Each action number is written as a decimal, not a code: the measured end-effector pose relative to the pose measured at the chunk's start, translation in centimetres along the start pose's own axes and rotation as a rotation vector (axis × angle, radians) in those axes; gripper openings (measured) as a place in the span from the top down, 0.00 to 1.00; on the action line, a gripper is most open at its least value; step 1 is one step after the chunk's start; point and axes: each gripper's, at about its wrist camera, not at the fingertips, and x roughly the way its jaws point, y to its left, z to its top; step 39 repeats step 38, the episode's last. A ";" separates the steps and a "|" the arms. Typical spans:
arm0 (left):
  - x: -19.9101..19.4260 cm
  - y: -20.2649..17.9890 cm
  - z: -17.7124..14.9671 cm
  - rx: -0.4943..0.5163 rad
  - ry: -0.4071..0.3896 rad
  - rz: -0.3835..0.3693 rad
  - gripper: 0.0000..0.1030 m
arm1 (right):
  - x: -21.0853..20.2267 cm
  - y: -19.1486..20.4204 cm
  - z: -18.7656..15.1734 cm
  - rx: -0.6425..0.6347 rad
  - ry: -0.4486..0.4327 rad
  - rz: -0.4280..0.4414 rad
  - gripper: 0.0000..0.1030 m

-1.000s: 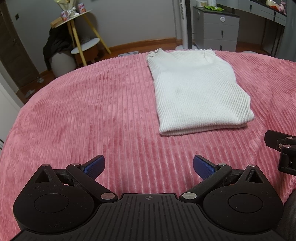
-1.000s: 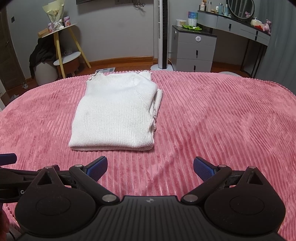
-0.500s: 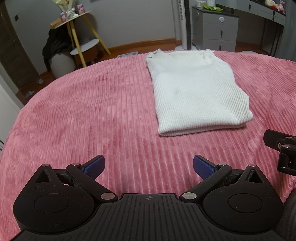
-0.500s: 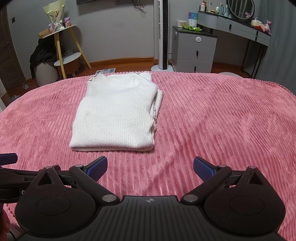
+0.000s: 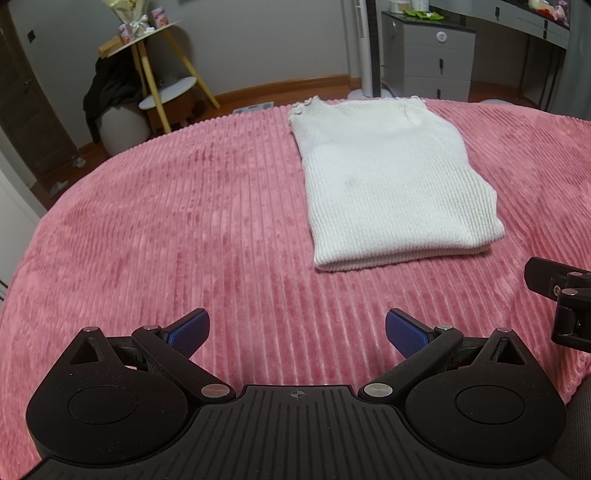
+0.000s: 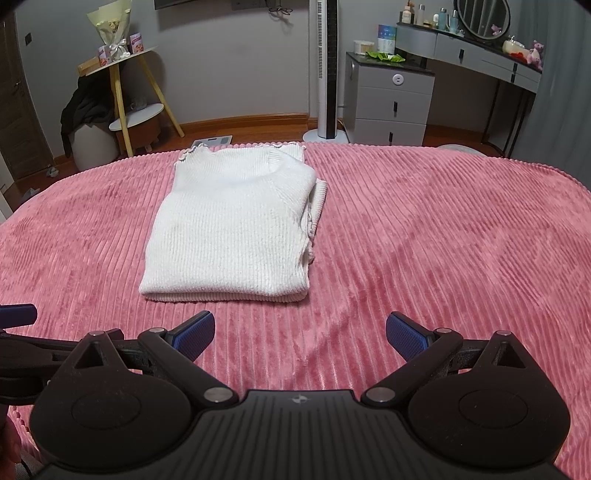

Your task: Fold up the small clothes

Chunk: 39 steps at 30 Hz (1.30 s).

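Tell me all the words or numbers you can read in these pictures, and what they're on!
No text here reads clearly.
Small boxes on the yellow-legged side table: printed, too blurred to read.
Blue-and-white box on the grey drawer unit: lettering too small to read.
Bottles on the dressing table: labels too small.
White sweater, pink bedspread and both claws: no writing visible.

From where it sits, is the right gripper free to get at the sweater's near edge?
Probably yes. The right gripper is open and empty, with only bare blanket between it and the sweater. The left gripper sits off to the side.
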 end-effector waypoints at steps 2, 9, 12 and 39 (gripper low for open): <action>0.0 0.0 0.1 0.002 0.000 -0.001 0.00 | 0.0 0.0 0.0 0.000 0.000 0.000 0.04; 0.2 -0.1 0.1 0.009 0.002 -0.010 0.00 | 0.2 -0.1 0.1 -0.001 0.001 -0.001 0.04; 0.3 -0.1 0.1 0.007 0.003 -0.016 0.00 | 0.2 -0.1 0.1 -0.001 0.001 -0.001 0.04; 0.5 -0.5 0.0 0.021 0.020 -0.033 0.00 | 0.3 -0.3 0.1 0.002 0.005 -0.008 0.04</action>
